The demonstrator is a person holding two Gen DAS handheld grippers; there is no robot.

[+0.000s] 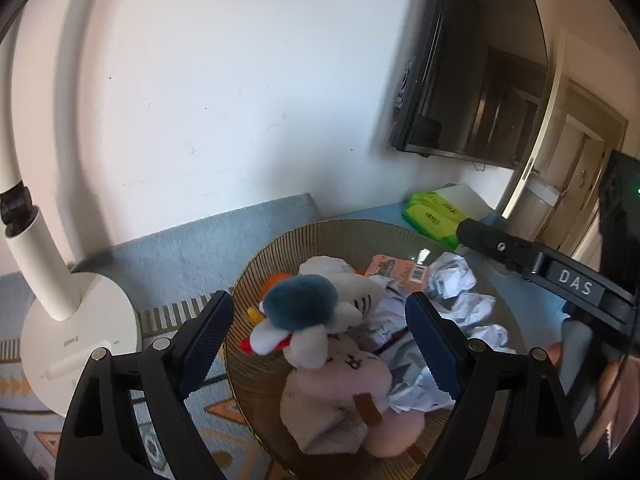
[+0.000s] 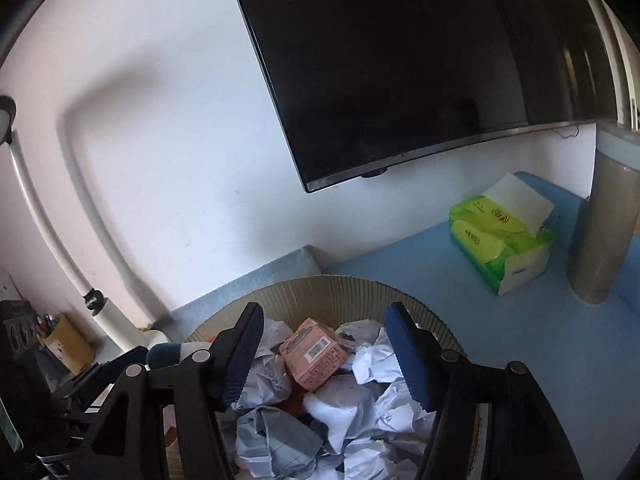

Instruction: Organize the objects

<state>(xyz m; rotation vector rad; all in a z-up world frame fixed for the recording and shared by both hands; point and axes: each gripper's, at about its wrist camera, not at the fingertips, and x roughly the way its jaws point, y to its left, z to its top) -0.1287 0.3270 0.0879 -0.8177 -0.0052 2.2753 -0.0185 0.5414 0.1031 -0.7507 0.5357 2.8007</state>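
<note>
A round woven basket (image 1: 344,226) (image 2: 340,284) stands on the blue surface. In the left wrist view it holds a white plush toy with a blue cap (image 1: 308,304) lying on a pink plush toy (image 1: 344,392), beside crumpled paper (image 1: 452,280). My left gripper (image 1: 320,340) hangs open over the plush toys, its pads clear of them. My right gripper (image 2: 324,354) is open above a small pink box (image 2: 314,354) and a heap of crumpled paper (image 2: 280,440), touching neither. One black finger (image 1: 500,246) of the right gripper reaches in over the basket's far right rim.
A white desk lamp (image 1: 80,344) stands left of the basket on a patterned mat (image 1: 180,420). A green tissue pack (image 2: 500,240) and a tall grey-brown cylinder (image 2: 600,232) sit at the right. A dark screen (image 2: 400,60) hangs on the wall. A pen holder (image 2: 68,344) is far left.
</note>
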